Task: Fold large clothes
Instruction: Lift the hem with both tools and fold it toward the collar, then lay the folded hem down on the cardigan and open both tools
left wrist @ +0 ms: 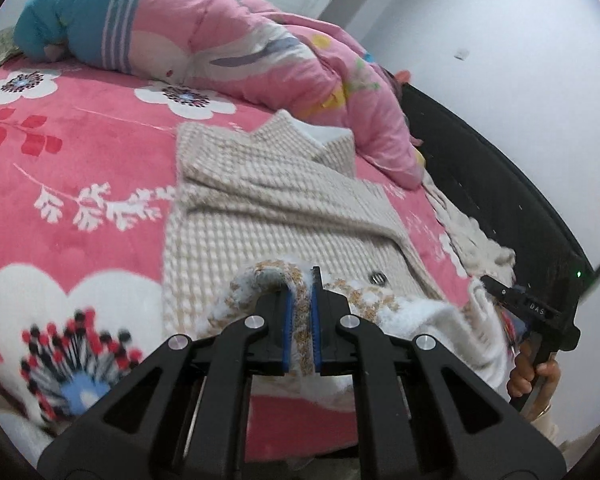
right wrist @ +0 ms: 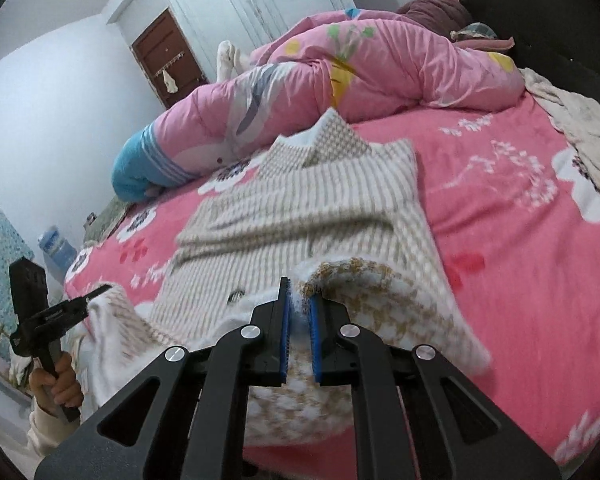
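Coat: a beige checked coat (left wrist: 268, 200) lies flat on the pink bedspread (left wrist: 80, 128), collar at 12 o'clock, its near hem lifted off the bed.
Left gripper: the left gripper (left wrist: 300, 304) is pressed together on the hem's left corner; the fabric folds up between the blue pads (left wrist: 288, 320).
Right gripper: the right gripper (right wrist: 299, 312) pinches the hem's right corner, fleecy lining showing between its fingers.
Edges: a rolled pink quilt (left wrist: 236, 48) lies just past the collar; the dark headboard (left wrist: 480, 184) runs along 3 o'clock in the left view.
Open room: bare bedspread at 9 o'clock of the coat in the left view, and at 3 o'clock in the right view.
Left view only: a coat button (left wrist: 377, 278); the person's right hand (left wrist: 532, 376) on its handle.
Right view only: a brown door (right wrist: 166, 56), white wardrobe (right wrist: 252, 8), water jug (right wrist: 58, 248), cream towel (right wrist: 580, 136) by the headboard.
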Tool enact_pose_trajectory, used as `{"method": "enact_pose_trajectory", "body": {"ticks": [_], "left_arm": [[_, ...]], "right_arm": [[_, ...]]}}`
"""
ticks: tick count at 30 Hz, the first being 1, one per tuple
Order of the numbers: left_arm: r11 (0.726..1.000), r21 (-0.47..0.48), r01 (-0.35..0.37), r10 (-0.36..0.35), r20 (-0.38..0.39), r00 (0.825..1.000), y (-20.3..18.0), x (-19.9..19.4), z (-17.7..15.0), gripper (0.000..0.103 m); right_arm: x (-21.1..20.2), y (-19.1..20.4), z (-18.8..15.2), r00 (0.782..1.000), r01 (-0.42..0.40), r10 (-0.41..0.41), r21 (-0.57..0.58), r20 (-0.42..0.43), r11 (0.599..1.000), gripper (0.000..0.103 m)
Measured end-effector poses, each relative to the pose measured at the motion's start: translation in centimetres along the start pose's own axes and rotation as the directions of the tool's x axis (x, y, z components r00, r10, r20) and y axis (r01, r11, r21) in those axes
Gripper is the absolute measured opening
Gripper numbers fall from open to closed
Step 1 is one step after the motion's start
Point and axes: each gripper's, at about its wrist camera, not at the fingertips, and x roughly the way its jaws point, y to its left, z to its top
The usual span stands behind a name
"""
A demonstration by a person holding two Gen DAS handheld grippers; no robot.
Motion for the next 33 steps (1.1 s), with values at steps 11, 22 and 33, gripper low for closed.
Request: {"method": "enact_pose_trajectory", "body": {"ticks": [11, 22, 33], "left_arm": [[0.96, -0.279, 0.001, -0.025, -0.085, 0.996, 7.8, 6.2, 2.7, 0.009], [0.914, -0.396, 0.091, -0.115, -0.036, 0.993, 10.0, 5.8, 2.1, 0.07], [0.995, -0.099, -0.033, 0.032, -0.003, 0.999, 3.4, 1.1, 1.0, 0.08]], "right_arm": [[9.7, -4.9, 4.6, 0.999, 0.039, -0.035, 0.129, -0.029, 0.991, 0.009], [14.6, -6.9, 3.7, 0.977, 0.119, -0.087, 0.159, -0.194, 0.98, 0.031], [6.2, -0.5, 3.4, 0.989, 0.14, -0.141, -0.014, -0.044, 0.99, 0.066]]}}
